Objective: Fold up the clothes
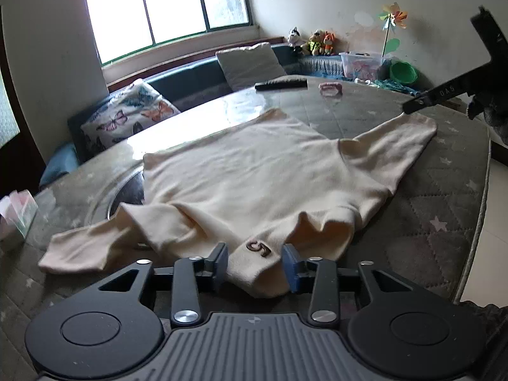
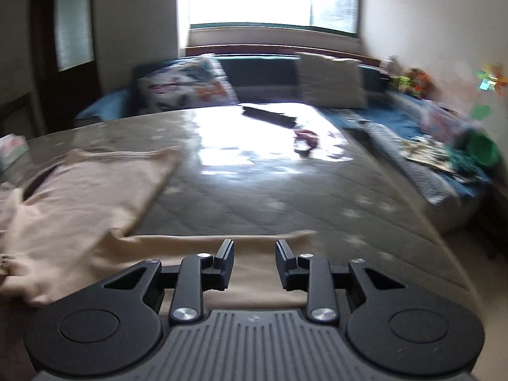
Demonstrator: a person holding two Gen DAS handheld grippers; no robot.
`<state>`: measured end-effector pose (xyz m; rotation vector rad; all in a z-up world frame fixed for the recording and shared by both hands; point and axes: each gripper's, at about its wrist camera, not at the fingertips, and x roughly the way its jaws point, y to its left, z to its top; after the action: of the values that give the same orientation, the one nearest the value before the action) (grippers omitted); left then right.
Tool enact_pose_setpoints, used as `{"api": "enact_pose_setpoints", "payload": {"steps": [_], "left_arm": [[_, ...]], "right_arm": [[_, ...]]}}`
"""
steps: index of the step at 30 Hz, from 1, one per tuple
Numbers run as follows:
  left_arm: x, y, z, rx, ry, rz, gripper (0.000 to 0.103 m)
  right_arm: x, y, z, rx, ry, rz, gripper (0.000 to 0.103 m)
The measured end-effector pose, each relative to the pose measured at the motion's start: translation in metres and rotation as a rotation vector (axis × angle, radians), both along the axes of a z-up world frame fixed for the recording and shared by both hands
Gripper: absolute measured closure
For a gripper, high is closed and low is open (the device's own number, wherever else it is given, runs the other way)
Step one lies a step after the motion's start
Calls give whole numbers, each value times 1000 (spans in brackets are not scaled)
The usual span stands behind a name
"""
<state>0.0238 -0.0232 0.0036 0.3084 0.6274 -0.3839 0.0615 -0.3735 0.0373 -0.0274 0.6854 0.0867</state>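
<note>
A cream sweater (image 1: 254,165) lies spread flat on the round grey table (image 1: 444,197), neck toward me. Its collar, marked with a brown 5 (image 1: 258,249), lies between the fingers of my left gripper (image 1: 255,255), whose jaws stand apart. One sleeve reaches right to the black tip of my right gripper (image 1: 411,106). In the blurred right wrist view, my right gripper (image 2: 254,254) hangs open over the end of that sleeve (image 2: 254,289), nothing pinched. The sweater body (image 2: 82,197) lies to its left.
A black remote (image 1: 281,84) and a small pink thing (image 1: 330,89) lie at the table's far side. A tissue pack (image 1: 16,216) stands at the left edge. Beyond are a sofa with cushions (image 1: 127,111), soft toys and a green bowl (image 1: 403,71). The table rim (image 1: 479,222) runs close on the right.
</note>
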Motion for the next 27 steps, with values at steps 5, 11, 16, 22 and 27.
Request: {"api": "enact_pose_setpoints", "payload": {"steps": [5,11,16,22,27], "left_arm": [[-4,3,-6,-13,39,-24,94],[-12,13,4,-37,41,-11,92],[-2,34,22,-86,9,88,89],[32,59,38,-159,-16,266,67],[69,78,46,-247,19,369,56]], "right_arm": [[8,55,4,7,0,218,66],[-1,120,9,5,13,483,66],[-16,164,3,8,40,670,66],[-26,198,-20,-96,42,729,67],[-25,202,-28,-117,52,727,96]]}}
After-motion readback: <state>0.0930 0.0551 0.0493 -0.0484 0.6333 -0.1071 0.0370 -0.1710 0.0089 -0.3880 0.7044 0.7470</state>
